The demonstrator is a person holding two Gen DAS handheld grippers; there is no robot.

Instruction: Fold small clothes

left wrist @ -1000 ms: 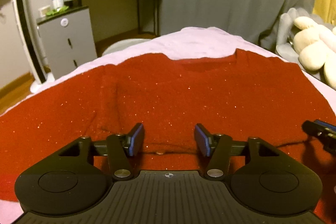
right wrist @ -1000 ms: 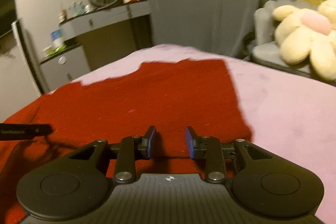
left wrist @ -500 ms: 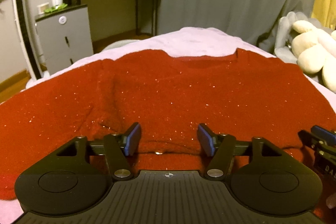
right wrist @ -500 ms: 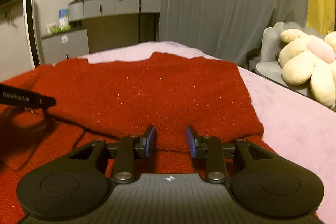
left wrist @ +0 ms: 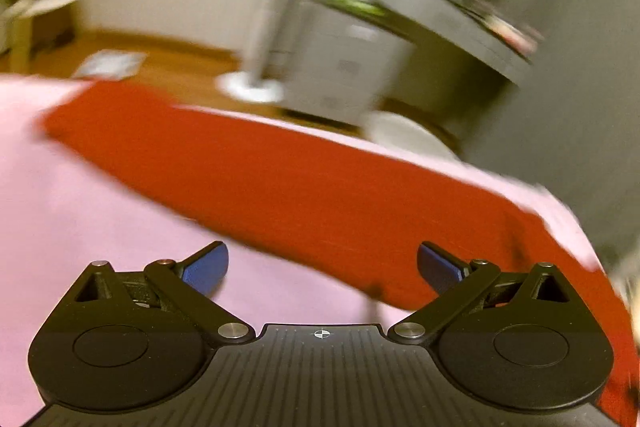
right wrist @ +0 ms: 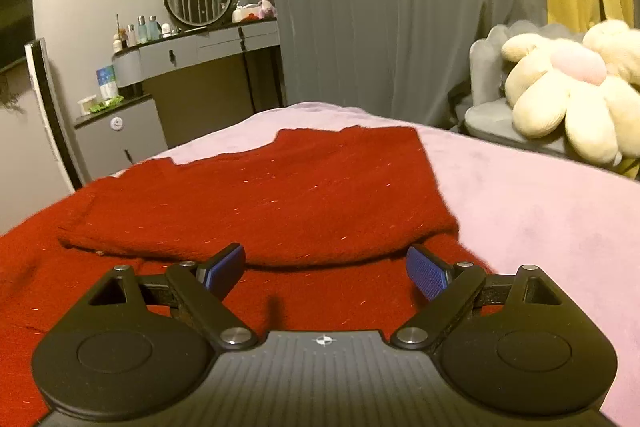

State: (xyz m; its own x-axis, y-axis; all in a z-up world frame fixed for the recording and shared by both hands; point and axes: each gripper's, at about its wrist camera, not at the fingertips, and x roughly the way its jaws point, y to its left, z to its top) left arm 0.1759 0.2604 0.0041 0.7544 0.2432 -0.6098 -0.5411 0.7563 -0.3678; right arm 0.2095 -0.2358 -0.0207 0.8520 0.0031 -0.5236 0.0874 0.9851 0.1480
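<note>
Indoor lighting is dim and warm, with an orange-yellow cast in both views. The left wrist view is heavily motion-blurred: the cabinet point(left wrist: 352, 67) and floor point(left wrist: 168, 63) smear into streaks, and the red sweater point(left wrist: 280, 187) shows soft edges. The right wrist view is sharp, with slight softness on the plush toy point(right wrist: 568, 99). Both frames show fisheye bending and dark corner vignetting. A faint shadow lies under the sweater's folded edge.

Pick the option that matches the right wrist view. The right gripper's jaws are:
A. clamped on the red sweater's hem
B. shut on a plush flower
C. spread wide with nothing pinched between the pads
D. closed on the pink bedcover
C: the right gripper stands wide apart, having just opened, above the red sweater, pads pressing on nothing.
</note>
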